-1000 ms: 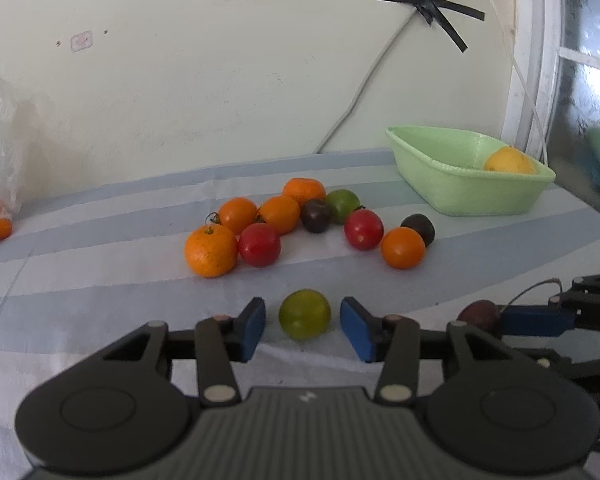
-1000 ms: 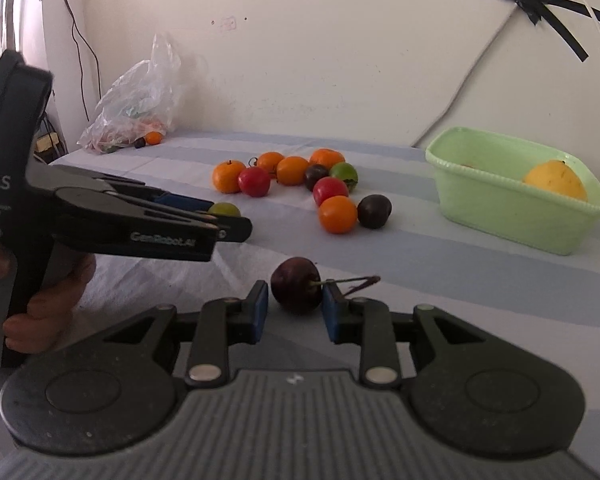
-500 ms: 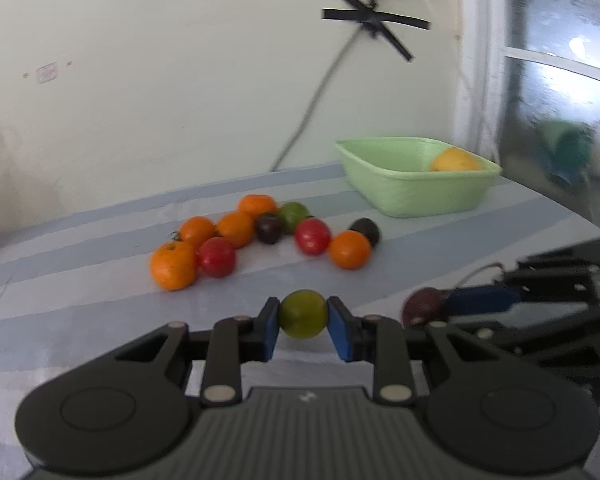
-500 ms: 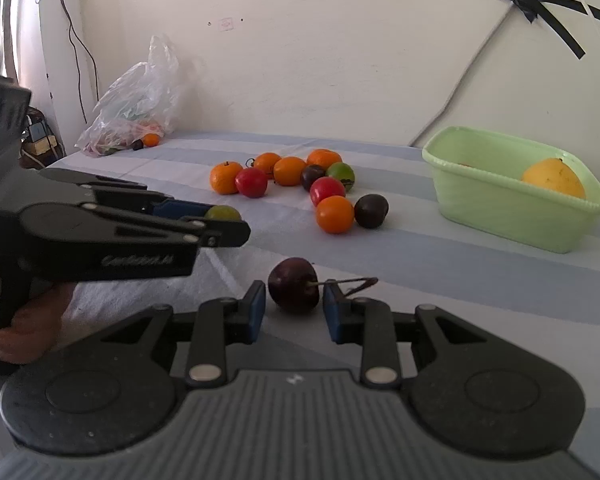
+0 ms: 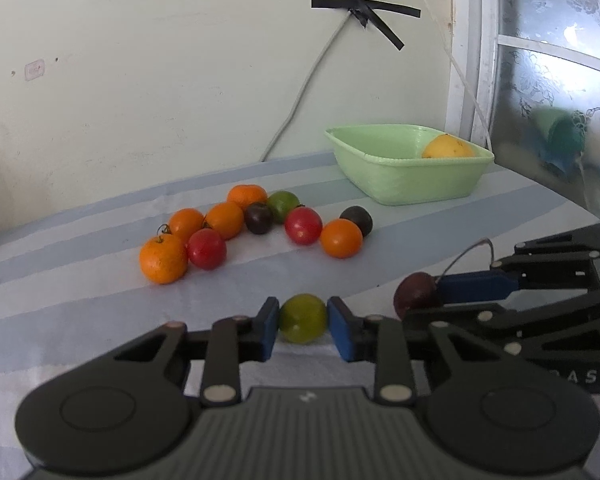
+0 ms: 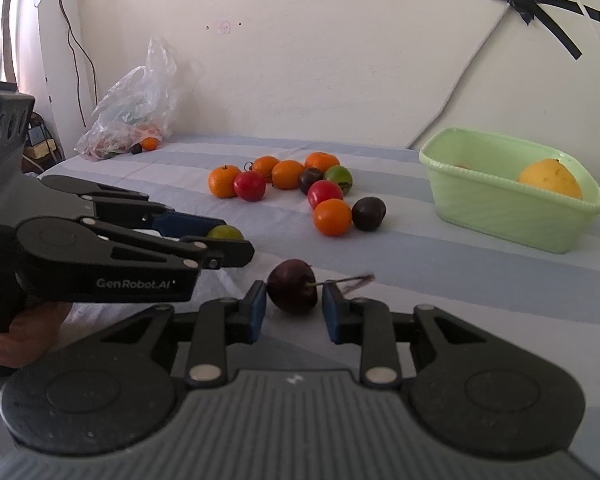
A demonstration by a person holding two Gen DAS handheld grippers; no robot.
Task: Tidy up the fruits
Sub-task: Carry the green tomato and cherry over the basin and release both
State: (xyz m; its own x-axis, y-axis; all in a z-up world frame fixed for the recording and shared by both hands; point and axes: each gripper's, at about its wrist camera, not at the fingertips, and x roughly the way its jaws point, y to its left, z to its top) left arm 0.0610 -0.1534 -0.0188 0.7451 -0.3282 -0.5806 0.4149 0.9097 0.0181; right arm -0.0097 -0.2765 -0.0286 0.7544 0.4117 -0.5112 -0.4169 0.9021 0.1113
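We held the green fruit (image 5: 303, 319) pinched between the blue pads of the left gripper (image 5: 303, 322), low in the middle of the left wrist frame. The dark fruit (image 6: 293, 286) with a thin stem sat between the pads of the right gripper (image 6: 292, 306), in the lower middle of the right wrist frame; its jaws were closing, and a small gap showed on the right side. The other fruits (image 5: 256, 224) lay in a loose group on the striped cloth (image 5: 80, 300), in the centre. The green tub (image 5: 410, 172) stood at the upper right with a yellow fruit (image 5: 446, 147) inside. A plastic bag (image 6: 134, 112) lay at the upper left of the right wrist frame.
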